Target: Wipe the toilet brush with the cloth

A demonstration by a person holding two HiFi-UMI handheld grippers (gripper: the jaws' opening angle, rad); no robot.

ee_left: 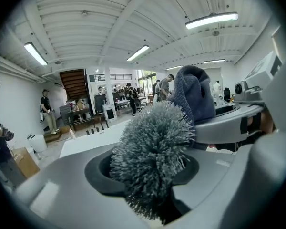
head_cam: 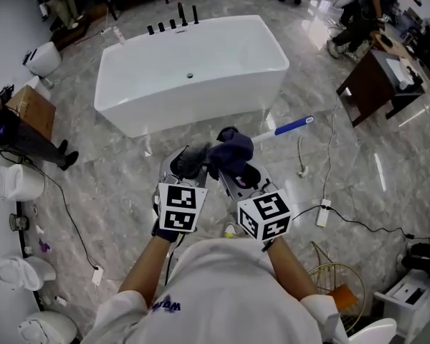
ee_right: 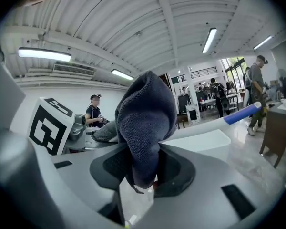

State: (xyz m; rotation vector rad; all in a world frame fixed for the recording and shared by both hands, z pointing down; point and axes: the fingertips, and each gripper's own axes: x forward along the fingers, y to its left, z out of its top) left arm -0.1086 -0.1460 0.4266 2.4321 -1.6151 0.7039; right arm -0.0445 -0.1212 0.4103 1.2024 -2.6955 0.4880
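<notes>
Head view, centre: the left tool [head_cam: 185, 165] clamps the toilet brush [head_cam: 190, 160] at its bristled end, its handle [head_cam: 292, 126] running upper right past the cloth [head_cam: 232, 152]. Left gripper view: bristles fill the closed jaws. Right gripper view: the right tool [ee_right: 143, 174] stands parted, cloth loose between its jaws, handle just behind

White short-sleeved shirt [head_cam: 222, 292] with blue print, black-and-white marker cubes [head_cam: 180, 206].
</notes>
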